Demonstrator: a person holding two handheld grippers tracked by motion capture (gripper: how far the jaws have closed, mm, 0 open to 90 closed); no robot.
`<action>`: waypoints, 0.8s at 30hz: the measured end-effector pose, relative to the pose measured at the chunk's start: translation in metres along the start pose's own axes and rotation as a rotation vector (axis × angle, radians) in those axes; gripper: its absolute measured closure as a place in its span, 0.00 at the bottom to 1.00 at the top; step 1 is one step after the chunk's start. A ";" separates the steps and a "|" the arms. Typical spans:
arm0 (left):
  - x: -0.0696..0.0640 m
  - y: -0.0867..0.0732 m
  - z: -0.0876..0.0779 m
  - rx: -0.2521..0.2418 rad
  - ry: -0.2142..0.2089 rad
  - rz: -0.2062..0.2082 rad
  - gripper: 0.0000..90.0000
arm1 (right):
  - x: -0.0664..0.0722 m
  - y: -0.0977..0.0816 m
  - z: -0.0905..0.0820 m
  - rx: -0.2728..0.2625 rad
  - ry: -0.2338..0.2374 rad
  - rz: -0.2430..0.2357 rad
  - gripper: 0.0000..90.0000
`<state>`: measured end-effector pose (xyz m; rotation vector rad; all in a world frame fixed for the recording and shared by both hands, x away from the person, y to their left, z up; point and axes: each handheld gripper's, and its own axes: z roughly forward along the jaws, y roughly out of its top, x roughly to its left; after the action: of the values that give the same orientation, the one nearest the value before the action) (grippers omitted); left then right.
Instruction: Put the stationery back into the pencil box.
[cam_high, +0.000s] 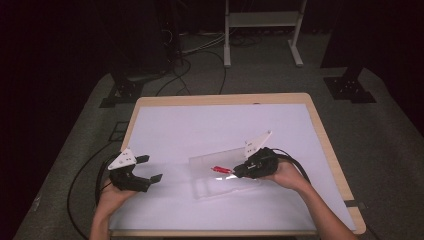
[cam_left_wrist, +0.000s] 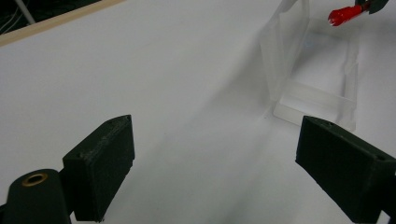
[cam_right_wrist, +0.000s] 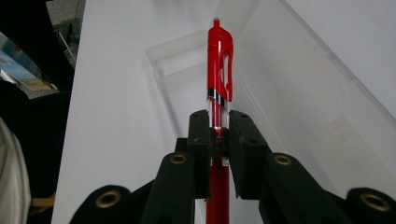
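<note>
Two fingers of the right gripper (cam_right_wrist: 218, 135) clamp the red pen (cam_right_wrist: 218, 84) mid-barrel, above the clear plastic case (cam_right_wrist: 299, 93) lying open on the table (cam_high: 165, 125). Best lower it level into the tray before releasing. Left gripper (cam_left_wrist: 215, 163) waits wide, empty.

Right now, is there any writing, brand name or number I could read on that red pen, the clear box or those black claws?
None can be read.
Red pen: no print shows on its barrel or clip.
Clear box: plain, unlabelled.
Right gripper and left gripper: plain black, no markings.
</note>
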<state>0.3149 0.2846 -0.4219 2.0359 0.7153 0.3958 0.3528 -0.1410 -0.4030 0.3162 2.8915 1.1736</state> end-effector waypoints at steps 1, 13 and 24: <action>0.000 0.000 0.000 -0.001 0.001 0.000 0.12 | -0.001 0.000 0.001 0.000 0.002 -0.001 0.87; 0.000 0.000 0.000 -0.002 -0.001 0.000 0.12 | -0.005 -0.003 0.014 0.025 0.029 0.000 0.87; 0.000 0.000 -0.001 -0.003 -0.005 0.000 0.12 | -0.008 -0.005 0.024 0.045 0.046 -0.005 0.87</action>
<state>0.3141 0.2847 -0.4214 2.0340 0.7113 0.3921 0.3612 -0.1294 -0.4244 0.2854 2.9596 1.1316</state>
